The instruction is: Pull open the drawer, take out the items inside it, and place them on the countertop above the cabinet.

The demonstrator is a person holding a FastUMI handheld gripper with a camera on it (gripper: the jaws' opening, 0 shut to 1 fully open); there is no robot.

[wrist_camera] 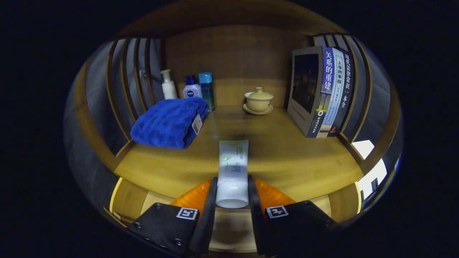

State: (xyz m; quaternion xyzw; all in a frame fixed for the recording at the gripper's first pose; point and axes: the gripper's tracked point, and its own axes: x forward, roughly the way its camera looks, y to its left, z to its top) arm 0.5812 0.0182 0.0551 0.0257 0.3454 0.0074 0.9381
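On countertop (279, 150), gripper (232, 191) clamping one tube (233, 172), three bottles (192, 89), one towel (168, 123)

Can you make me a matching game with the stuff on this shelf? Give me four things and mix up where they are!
Things:
1. white tube
2. blue towel
3. lidded cup
4. books

Places:
A. standing upright against the slatted side, to the right of the cup
B. on a saucer near the back wall
C. clamped between the fingers of the gripper
D. folded in front of the bottles

Right pairs: 1-C, 2-D, 3-B, 4-A
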